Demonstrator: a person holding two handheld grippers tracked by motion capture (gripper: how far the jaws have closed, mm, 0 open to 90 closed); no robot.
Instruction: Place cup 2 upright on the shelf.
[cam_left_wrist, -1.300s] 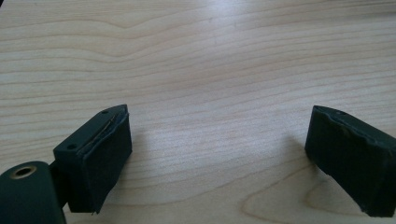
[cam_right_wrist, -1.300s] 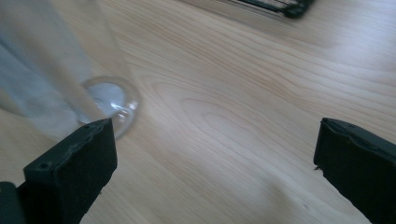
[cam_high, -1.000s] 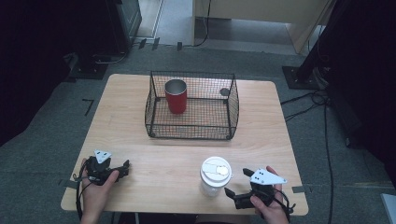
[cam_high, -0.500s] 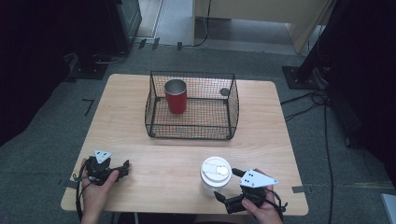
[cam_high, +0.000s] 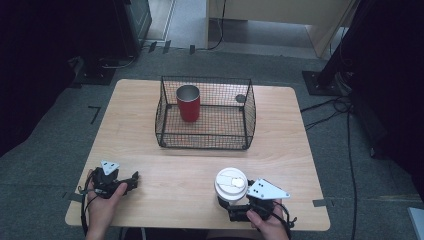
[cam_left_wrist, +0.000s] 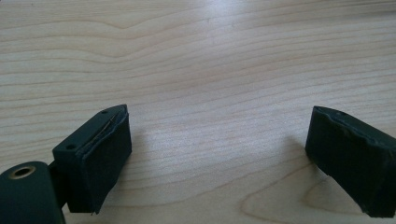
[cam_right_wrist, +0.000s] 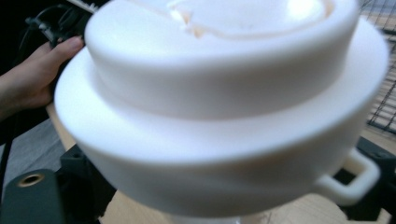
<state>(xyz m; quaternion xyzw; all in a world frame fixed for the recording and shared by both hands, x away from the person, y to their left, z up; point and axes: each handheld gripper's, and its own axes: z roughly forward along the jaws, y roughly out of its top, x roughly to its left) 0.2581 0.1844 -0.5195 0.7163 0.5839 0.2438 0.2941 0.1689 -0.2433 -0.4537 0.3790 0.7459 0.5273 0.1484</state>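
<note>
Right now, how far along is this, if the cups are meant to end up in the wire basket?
Done: the red cup already stands upright inside the wire basket.
In hand: the right gripper is at the white lidded cup, jaws either side of it; whether it grips yet is unclear.
Left: that cup sits on the table, outside the basket. The left gripper rests open and empty.

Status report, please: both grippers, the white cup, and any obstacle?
Left gripper open, on bare table. Right gripper around the white lidded cup; grip cannot be confirmed. Wire basket holds the red cup, apart from both grippers.
</note>
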